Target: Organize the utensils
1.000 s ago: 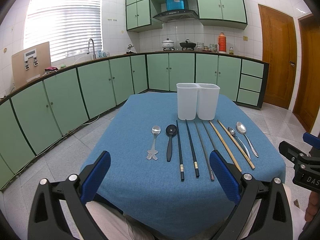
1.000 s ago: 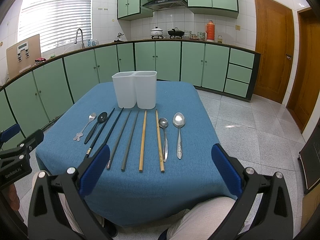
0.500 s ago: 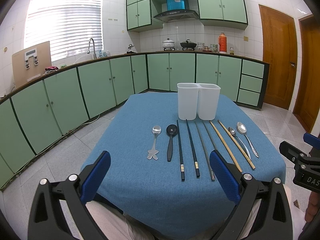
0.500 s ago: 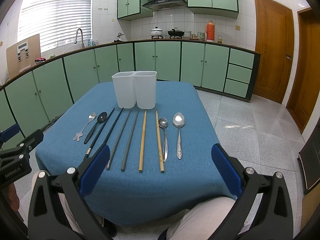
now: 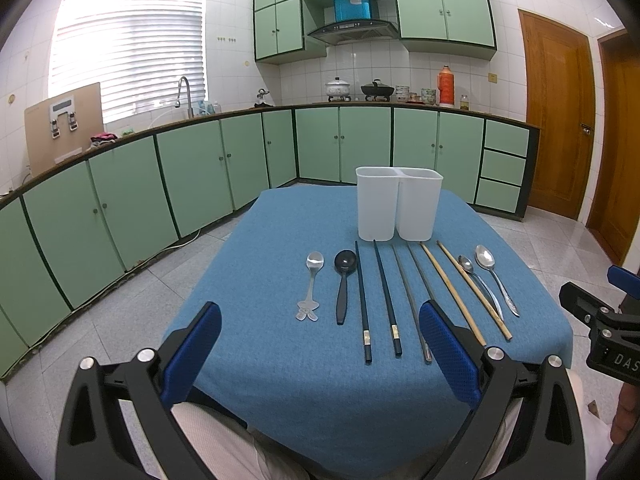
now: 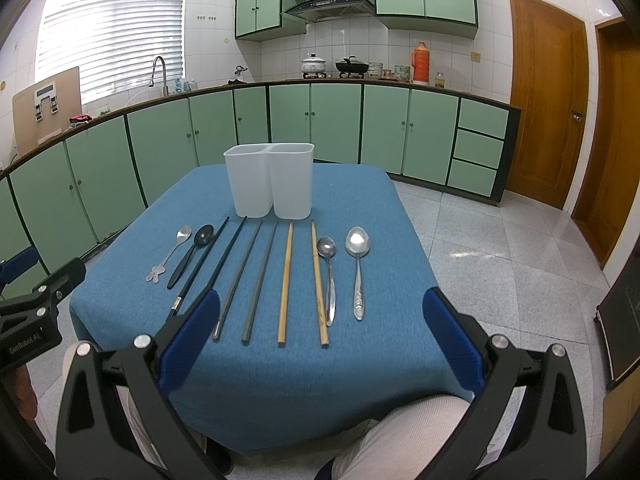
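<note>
A white two-compartment holder [image 5: 399,208] [image 6: 271,185] stands upright at the far middle of the blue-clothed table [image 5: 280,380]. In front of it lies a row of utensils: a small silver spoon [image 5: 311,286], a black spoon [image 5: 343,284], black chopsticks [image 5: 376,300], grey chopsticks [image 6: 252,280], wooden chopsticks [image 6: 302,280], and two silver spoons [image 6: 357,268]. My left gripper [image 5: 320,354] is open and empty at the table's near edge. My right gripper [image 6: 320,336] is open and empty, also at the near edge.
Green kitchen cabinets [image 5: 192,168] run along the left and back. Wooden doors [image 6: 548,112] stand at the right. A tiled floor [image 6: 500,248] surrounds the table. The person's legs [image 6: 400,440] are below the near edge.
</note>
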The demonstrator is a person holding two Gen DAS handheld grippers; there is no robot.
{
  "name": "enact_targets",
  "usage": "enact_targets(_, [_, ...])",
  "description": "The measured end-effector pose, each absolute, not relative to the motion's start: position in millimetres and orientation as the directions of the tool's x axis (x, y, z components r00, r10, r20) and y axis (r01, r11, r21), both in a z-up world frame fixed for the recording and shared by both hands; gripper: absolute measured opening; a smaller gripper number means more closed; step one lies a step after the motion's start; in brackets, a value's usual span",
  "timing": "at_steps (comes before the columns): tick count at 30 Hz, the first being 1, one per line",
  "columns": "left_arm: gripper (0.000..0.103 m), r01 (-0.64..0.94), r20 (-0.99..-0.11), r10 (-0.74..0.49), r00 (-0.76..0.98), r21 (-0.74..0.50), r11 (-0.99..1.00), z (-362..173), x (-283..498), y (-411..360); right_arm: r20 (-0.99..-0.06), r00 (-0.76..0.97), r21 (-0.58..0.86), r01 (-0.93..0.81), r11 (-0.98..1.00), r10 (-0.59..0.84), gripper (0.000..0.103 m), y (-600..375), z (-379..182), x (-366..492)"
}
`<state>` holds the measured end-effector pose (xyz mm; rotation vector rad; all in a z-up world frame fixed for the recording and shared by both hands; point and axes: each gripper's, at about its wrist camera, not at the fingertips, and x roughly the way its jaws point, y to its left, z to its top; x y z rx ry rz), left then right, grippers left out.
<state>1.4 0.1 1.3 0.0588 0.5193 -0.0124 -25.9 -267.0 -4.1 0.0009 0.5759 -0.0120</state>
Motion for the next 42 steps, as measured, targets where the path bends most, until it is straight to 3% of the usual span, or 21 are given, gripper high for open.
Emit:
enact_targets(19, [0.097, -0.035, -0.537, 0.057, 0.841, 0.053, 0.998, -4, 25, 27, -0.567, 0.823, 0.012, 0.044, 0.999, -0.029, 0.098, -283, -10, -1])
enact_targets(26, [0.097, -0.078, -0.582, 0.098, 0.807, 0.058, 0.995, -19, 76, 48, -0.581, 0.812, 0.013, 0.073, 0.997, -0.052, 0.098, -303, -16, 39])
enact_targets(37, [0.096, -0.012, -0.697, 0.074, 0.714, 0.093, 0.996, -54, 192, 37, -0.621, 0.779, -0.008, 0.114, 0.993, -0.094, 0.098, -319, -41, 123])
enact_targets(42, [0.086, 0.003, -0.758, 0.062, 0.649, 0.085, 0.996, -77, 236, 34, -0.654, 0.749, -0.027, 0.119, 0.993, -0.107, 0.088, -327, -59, 156])
